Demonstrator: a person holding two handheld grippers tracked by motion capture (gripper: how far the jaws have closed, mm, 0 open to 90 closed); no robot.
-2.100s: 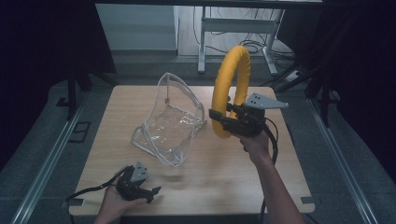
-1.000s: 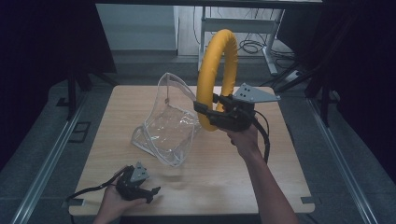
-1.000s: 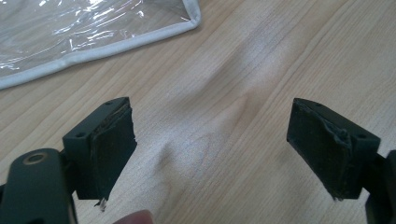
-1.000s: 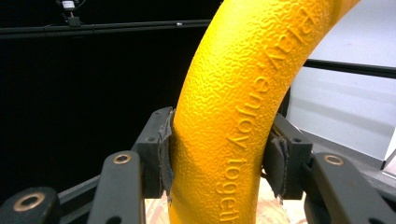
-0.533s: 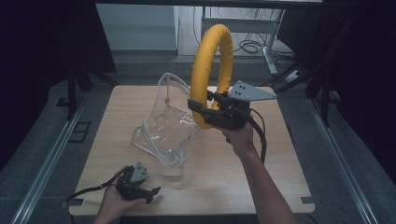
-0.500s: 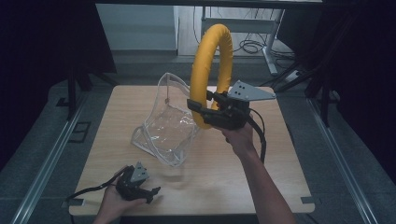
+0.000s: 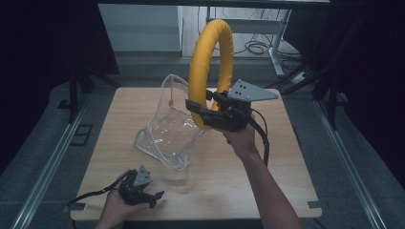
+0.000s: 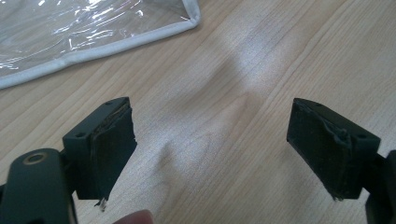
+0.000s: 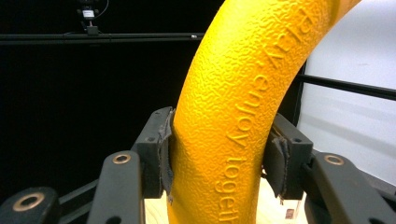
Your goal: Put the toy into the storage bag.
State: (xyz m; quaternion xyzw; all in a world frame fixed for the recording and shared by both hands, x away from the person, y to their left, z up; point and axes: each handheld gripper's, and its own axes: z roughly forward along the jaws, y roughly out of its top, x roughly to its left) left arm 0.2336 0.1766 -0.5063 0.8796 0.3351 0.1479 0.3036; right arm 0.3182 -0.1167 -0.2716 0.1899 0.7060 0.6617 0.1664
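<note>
A big yellow foam ring (image 7: 206, 62) stands upright in the air above the table's middle, with my right gripper (image 7: 199, 110) shut on its lower part. In the right gripper view the ring (image 9: 243, 93) is squeezed between both black pads and carries raised lettering. A clear plastic bag (image 7: 174, 126) with white piping stands open just left of the ring. My left gripper (image 7: 153, 196) rests open on the table near the front left edge; in the left gripper view its jaws are wide apart over bare wood, with the bag's corner (image 8: 93, 32) ahead.
The wooden table (image 7: 286, 157) has free room on its right half and in front of the bag. Beyond the far edge is a floor with cables (image 7: 258, 46) and metal stand legs. Dark curtains hang at both sides.
My right gripper has lifted the yellow ring higher and carried it left, so it now hangs beside the bag's open top. The left gripper has stayed put.
</note>
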